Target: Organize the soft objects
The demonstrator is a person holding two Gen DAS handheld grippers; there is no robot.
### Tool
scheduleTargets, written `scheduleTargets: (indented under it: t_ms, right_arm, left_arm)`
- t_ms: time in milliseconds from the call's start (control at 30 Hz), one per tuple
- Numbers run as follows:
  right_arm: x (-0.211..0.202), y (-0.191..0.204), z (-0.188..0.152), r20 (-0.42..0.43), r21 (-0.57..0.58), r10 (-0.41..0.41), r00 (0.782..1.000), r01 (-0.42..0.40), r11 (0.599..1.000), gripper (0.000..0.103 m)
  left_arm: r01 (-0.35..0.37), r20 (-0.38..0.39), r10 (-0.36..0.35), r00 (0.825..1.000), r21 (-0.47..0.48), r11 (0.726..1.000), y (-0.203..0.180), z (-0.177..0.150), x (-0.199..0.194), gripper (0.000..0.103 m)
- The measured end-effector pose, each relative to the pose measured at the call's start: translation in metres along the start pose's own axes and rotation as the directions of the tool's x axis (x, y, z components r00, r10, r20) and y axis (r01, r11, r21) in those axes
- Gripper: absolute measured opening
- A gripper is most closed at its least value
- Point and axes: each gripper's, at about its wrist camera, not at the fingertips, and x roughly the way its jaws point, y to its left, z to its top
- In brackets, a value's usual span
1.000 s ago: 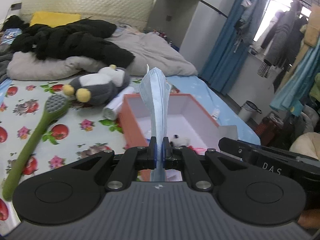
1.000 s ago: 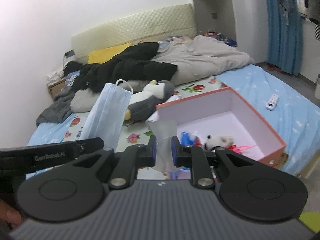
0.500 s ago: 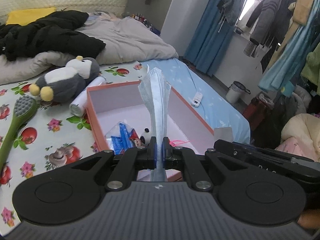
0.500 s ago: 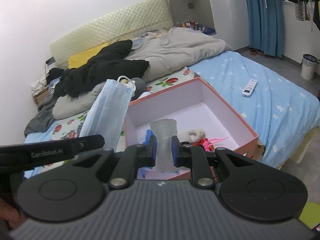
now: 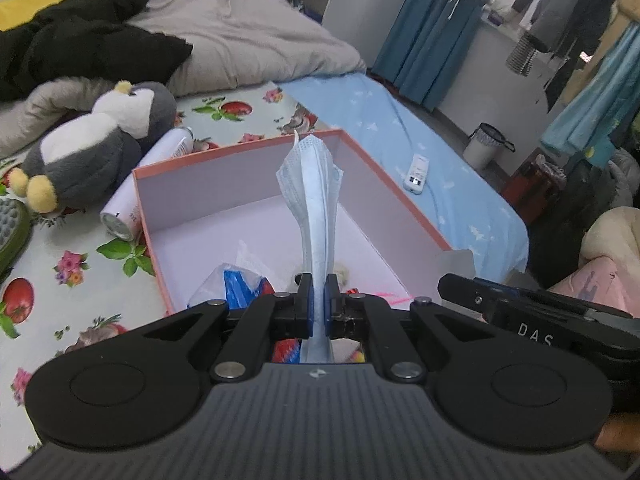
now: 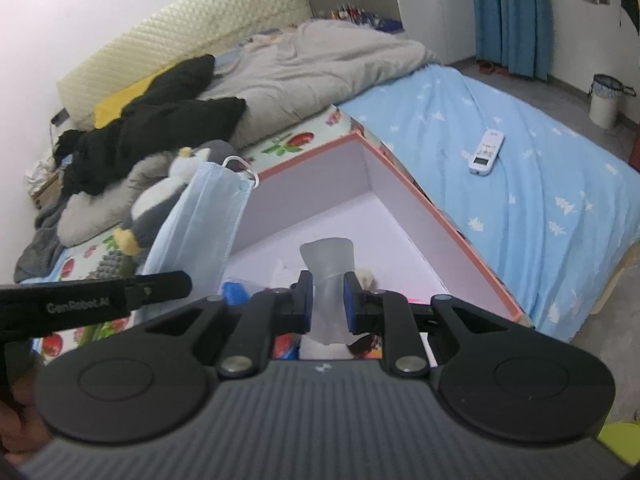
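Note:
My left gripper (image 5: 318,306) is shut on a light blue face mask (image 5: 314,204) that stands up edge-on over the open pink box (image 5: 240,154). The mask also shows in the right wrist view (image 6: 200,220), hanging left of the box (image 6: 400,176). My right gripper (image 6: 328,300) is shut on a translucent soft plastic piece (image 6: 328,268) above the box's near end. Inside the box lie a blue packet (image 5: 240,284), a small plush toy (image 6: 366,278) and pink strands. A grey penguin plush (image 5: 92,148) lies on the bed left of the box.
A white cylinder bottle (image 5: 136,196) lies between the penguin and the box. A green brush (image 5: 10,228) is at far left. A white remote (image 6: 486,152) lies on the blue sheet. Black clothes (image 6: 160,124) and a grey duvet (image 6: 320,64) are piled behind. The bed edge drops off at right.
Both grippers have moved forward and lower toward the box, which now looks larger and nearer. The mask and the plastic piece stay gripped.

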Motion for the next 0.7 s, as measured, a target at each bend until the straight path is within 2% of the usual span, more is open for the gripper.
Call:
scheduleTargets:
  t_ms: [367, 433, 467, 500, 567, 700]
  right_arm:
    - [0.085, -0.024, 0.013, -0.099, 0.026, -0.012, 0.995, 0.015, 1.000, 0.022]
    - [0.093, -0.026, 0.013, -0.118, 0.024, -0.001, 0.993, 0.004, 1.000, 0.028]
    - [0.095, -0.027, 0.013, -0.130, 0.023, 0.001, 0.991, 0.002, 1.000, 0.032]
    - [0.097, -0.028, 0.013, -0.137, 0.023, 0.003, 0.991, 0.001, 1.000, 0.033]
    - [0.098, -0.028, 0.012, -0.151, 0.023, 0.005, 0.988, -0.002, 1.000, 0.040]
    - [0.089, -0.026, 0.012, -0.139, 0.023, -0.007, 0.990, 0.010, 1.000, 0.040]
  left_arm:
    - [-0.033, -0.092, 0.033, 0.995, 0.005, 0.999, 0.022, 0.030, 0.082, 0.007]
    - [-0.031, -0.103, 0.032, 0.994, 0.006, 0.999, 0.023, 0.031, 0.089, 0.007]
    - [-0.027, -0.118, 0.027, 0.993, 0.004, 1.000, 0.023, 0.032, 0.091, 0.016]
    - [-0.023, -0.129, 0.023, 0.991, -0.003, 1.000, 0.024, 0.033, 0.092, 0.033]
    - [-0.030, -0.112, 0.029, 0.993, -0.012, 0.999, 0.026, 0.032, 0.088, 0.047]
    - [-0.029, -0.077, 0.030, 0.997, 0.018, 0.999, 0.019, 0.030, 0.069, 0.047]
